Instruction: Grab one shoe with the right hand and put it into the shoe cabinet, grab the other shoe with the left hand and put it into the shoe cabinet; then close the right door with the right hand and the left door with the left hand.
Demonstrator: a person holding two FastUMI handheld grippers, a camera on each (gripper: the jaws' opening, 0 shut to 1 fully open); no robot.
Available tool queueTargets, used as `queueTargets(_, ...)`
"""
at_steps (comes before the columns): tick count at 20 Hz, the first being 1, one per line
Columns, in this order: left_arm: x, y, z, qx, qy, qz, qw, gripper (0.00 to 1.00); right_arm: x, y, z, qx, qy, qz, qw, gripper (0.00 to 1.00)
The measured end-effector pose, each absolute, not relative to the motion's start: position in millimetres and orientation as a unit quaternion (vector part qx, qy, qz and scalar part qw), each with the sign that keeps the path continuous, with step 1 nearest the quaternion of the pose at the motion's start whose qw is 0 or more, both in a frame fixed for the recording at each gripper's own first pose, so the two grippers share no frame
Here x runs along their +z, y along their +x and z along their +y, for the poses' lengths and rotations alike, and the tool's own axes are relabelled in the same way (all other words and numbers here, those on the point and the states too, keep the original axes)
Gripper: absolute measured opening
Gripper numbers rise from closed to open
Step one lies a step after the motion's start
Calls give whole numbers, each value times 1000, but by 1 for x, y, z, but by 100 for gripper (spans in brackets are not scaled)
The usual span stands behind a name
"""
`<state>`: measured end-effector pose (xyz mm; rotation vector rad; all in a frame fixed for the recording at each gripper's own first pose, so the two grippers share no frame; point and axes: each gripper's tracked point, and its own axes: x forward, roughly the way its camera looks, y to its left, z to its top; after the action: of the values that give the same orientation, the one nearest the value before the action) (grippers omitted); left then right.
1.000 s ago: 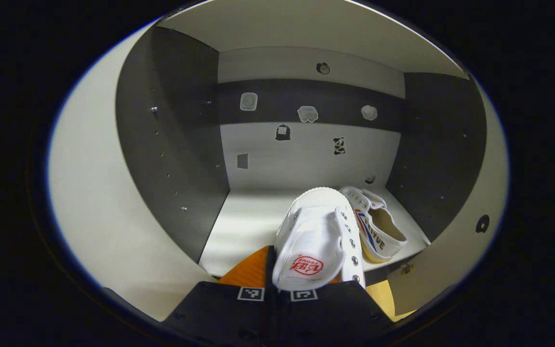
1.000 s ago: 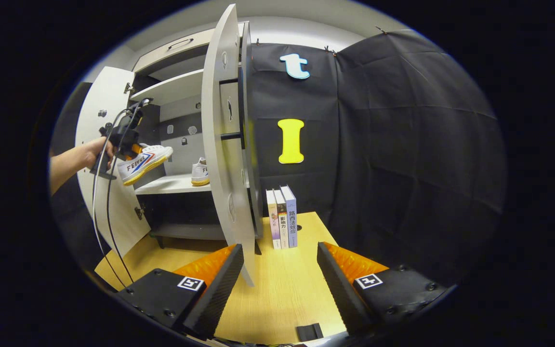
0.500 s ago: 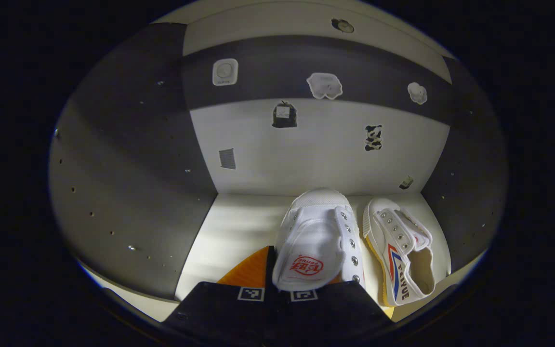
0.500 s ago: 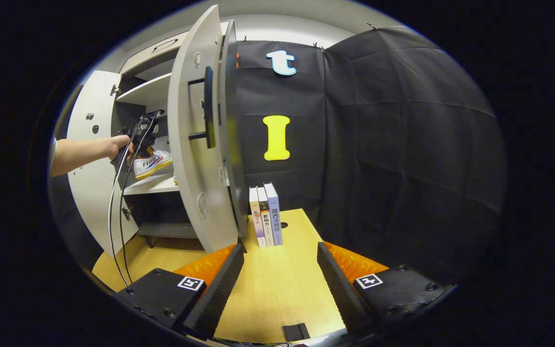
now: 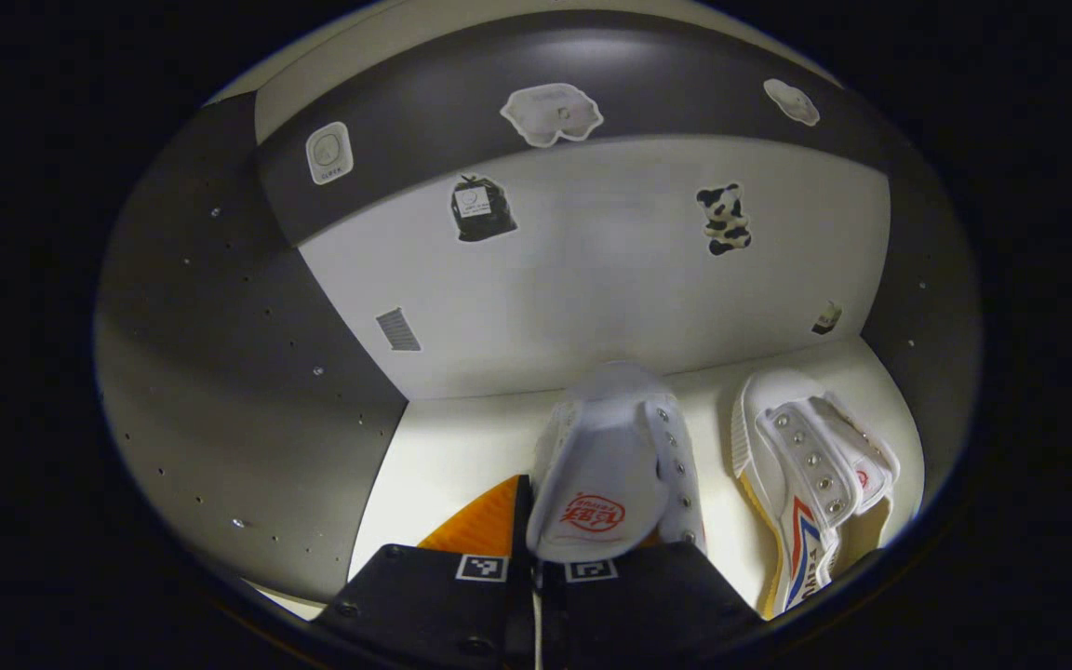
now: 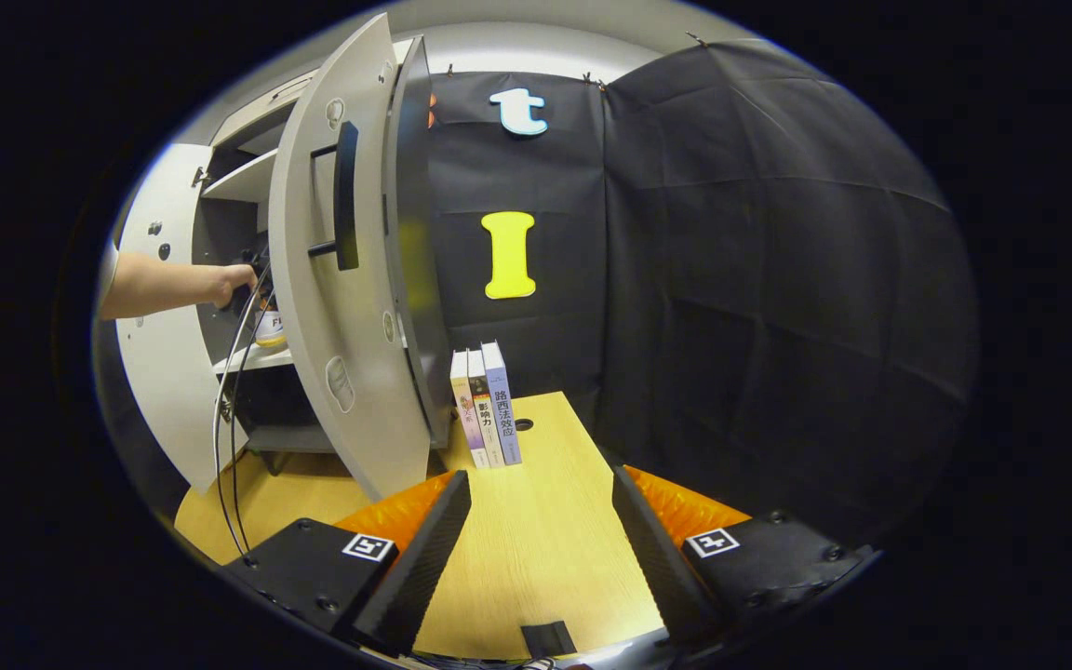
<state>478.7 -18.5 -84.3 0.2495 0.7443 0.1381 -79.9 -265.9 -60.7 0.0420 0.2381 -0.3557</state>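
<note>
The white shoe is clamped at its heel end in the left gripper, toe pointing into the shoe cabinet over its pale shelf. The other shoe lies just beside it on that shelf. The right gripper hangs over the wooden table, fingers apart, beside the open right door

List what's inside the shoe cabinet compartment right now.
One shoe lies on the shelf; the left gripper holds the other shoe beside it. Stickers dot the back wall. The held shoe hides the shelf beneath it.
</note>
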Motion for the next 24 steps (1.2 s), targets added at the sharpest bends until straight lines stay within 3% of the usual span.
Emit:
queueTargets(5, -92, 468, -19, 82, 72, 374, 921, 17, -62, -80, -271, -174, 23, 114, 978, 98)
queueTargets(6, -87, 464, -16, 84, 70, 370, 923, 14, -61, -80, -276, -176, 14, 112, 978, 98)
queueTargets(7, -81, 459, -13, 85, 73, 364, 925, 30, -59, -80, -282, -181, 7, 108, 978, 98)
queueTargets(8, -73, 453, -13, 80, 77, 357, 927, 36, -56, -78, -287, -182, 7, 104, 978, 98)
queueTargets(10, -57, 437, -9, 71, 89, 341, 933, 69, -51, -75, -293, -181, 16, 97, 979, 98)
queueTargets(13, -27, 404, -9, 53, 94, 299, 948, 100, -43, -65, -298, -176, 18, 86, 981, 98)
queueTargets(19, 41, 308, -15, 33, 75, 159, 984, 96, -27, -44, -286, -147, 14, 70, 986, 99)
queueTargets(24, 57, 206, -18, 34, 27, 73, 996, 96, -5, -27, -283, -127, 18, 44, 991, 99)
